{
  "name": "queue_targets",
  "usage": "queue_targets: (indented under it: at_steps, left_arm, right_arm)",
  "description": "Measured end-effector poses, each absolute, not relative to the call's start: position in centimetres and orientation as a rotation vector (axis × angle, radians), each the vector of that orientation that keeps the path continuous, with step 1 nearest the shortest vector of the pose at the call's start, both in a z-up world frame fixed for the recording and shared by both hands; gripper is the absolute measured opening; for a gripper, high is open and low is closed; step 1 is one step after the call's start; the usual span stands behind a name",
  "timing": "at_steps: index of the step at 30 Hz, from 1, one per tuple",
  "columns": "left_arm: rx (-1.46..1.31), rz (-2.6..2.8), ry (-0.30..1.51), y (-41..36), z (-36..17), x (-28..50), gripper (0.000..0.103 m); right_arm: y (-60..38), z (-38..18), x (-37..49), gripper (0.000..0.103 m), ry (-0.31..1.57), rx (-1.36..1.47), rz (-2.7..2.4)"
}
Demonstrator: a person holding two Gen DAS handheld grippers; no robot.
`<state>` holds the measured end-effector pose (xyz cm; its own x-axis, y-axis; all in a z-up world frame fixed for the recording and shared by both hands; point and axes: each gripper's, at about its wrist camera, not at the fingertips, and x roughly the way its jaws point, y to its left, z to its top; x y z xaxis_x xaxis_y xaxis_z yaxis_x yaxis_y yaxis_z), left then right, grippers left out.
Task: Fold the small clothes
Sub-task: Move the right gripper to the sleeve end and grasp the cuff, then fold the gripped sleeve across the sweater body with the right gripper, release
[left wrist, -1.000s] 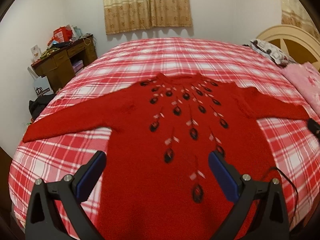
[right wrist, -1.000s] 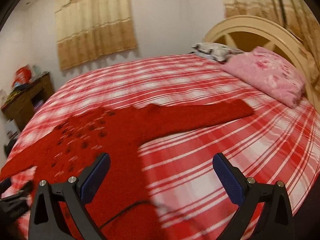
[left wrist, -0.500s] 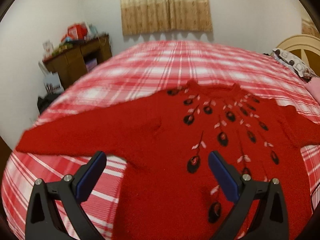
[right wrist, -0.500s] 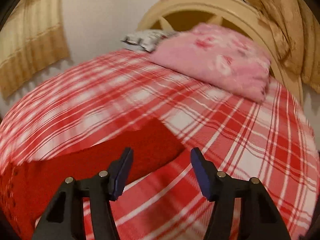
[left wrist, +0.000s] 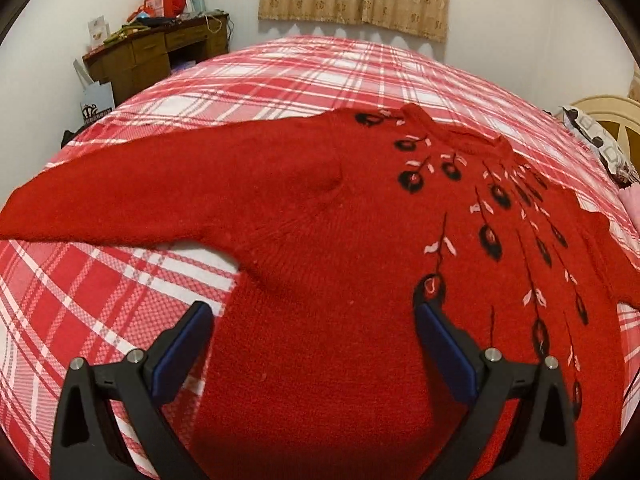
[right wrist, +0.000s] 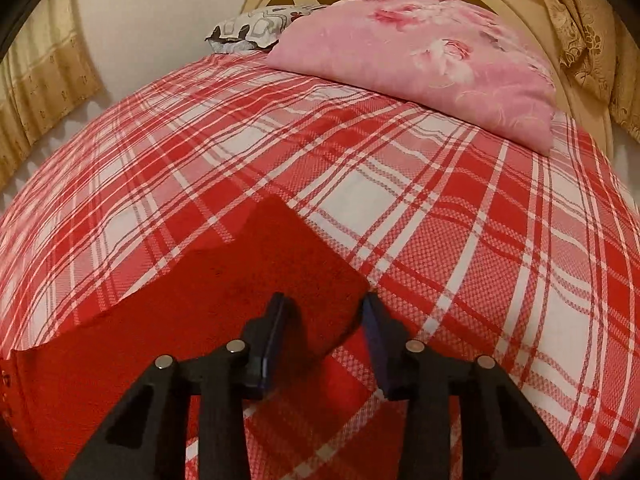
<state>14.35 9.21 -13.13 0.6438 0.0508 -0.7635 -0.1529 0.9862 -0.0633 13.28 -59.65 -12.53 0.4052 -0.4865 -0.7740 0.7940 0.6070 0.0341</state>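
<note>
Closing right tongs point(right wrist: 324, 306) straddle sleeve cuff point(right wrist: 304, 256) — left tongs point(left wrist: 312, 320) wide; empty.

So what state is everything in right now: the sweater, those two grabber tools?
Red sweater: spread flat on the plaid bed, unfolded.
Sleeve cuff: flat, between the right jaws.
Left gripper: wide open, holding nothing.
Right gripper: jaws just closing, not yet gripping.

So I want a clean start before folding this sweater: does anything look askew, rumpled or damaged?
Nothing looks damaged. The red sweater lies spread flat on the plaid bedspread, sleeves out. Only a small pucker shows at the seam of the sleeve nearer the desk. The right gripper, jaws just closing, straddles the other sleeve's cuff.
</note>
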Motion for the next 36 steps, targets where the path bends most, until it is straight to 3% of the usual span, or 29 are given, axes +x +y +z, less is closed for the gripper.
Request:
queue_targets:
  at_steps: [1, 3, 9, 18, 28, 36]
  left_arm:
    - [-0.121, 0.118, 0.863, 9.1, -13.1, 14.3, 0.103]
    - [-0.112, 0.12, 0.859, 8.8, -13.1, 14.1, 0.103]
    - [-0.13, 0.108, 0.852, 9.3, -13.3, 14.8, 0.103]
    - [-0.145, 0.094, 0.83, 9.7, -13.3, 14.5, 0.103]
    - [-0.218, 0.052, 0.772, 10.4, -13.2, 14.2, 0.103]
    - [-0.226, 0.044, 0.754, 10.5, -13.2, 14.2, 0.103]
  right_arm:
    - [-59.7, -12.5, 13.3, 0.013, 0.802, 0.44, -0.834]
    - [-59.5, -12.2, 13.2, 0.009, 0.786, 0.445, -0.811]
    - [-54.3, -7.2, 12.6, 0.008, 0.661, 0.378, -0.653]
    - [-35.5, -0.9, 14.9, 0.008, 0.598, 0.405, -0.174]
    - [-13.4, -9.1, 25.4, 0.008, 0.83, 0.439, 0.279]
    - [-5.6, -14.9, 27.9, 0.008, 0.978, 0.384, 0.454]
